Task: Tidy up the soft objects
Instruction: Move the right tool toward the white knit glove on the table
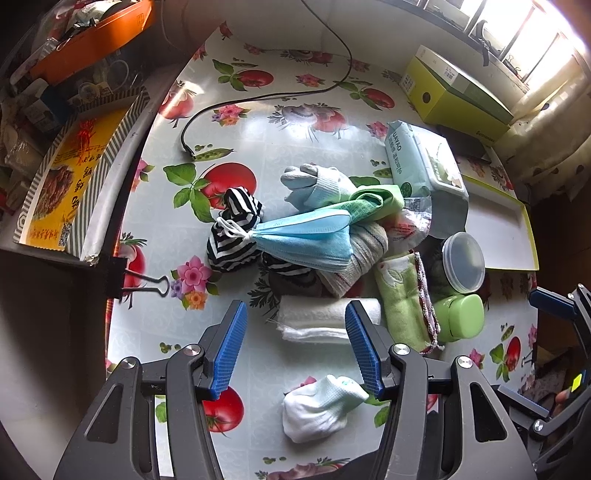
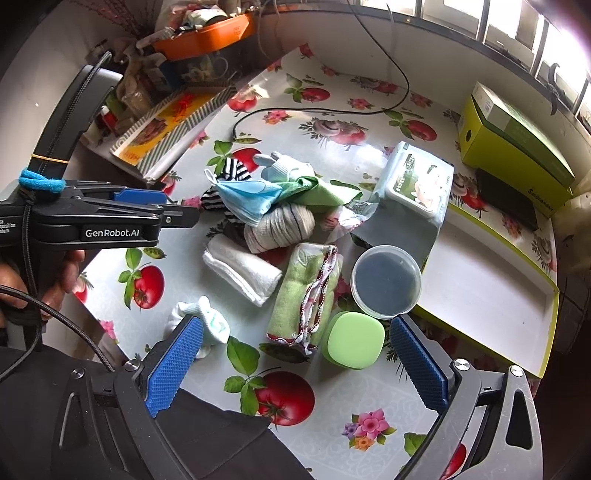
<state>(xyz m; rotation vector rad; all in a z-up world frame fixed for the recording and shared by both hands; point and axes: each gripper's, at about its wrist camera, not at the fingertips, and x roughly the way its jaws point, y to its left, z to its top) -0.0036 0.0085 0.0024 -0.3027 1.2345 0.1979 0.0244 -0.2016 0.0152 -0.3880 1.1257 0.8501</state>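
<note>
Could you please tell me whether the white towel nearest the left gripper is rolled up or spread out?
Rolled up: the white towel lies as a compact roll, layered edges showing.

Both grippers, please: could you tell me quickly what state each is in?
Left gripper: open, holding nothing.
Right gripper: open, holding nothing.

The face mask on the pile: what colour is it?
Light blue, white ear loops; the face mask shows best in the left wrist view.

We are in a lived-in home, at a table under a glossy oilcloth (image 1: 266,122) printed with tomatoes and flowers. Around us sit a pack of wet wipes (image 2: 417,181), a cluttered orange tray (image 1: 92,40), a shoebox (image 2: 513,144) and a barred window (image 2: 517,22).
</note>
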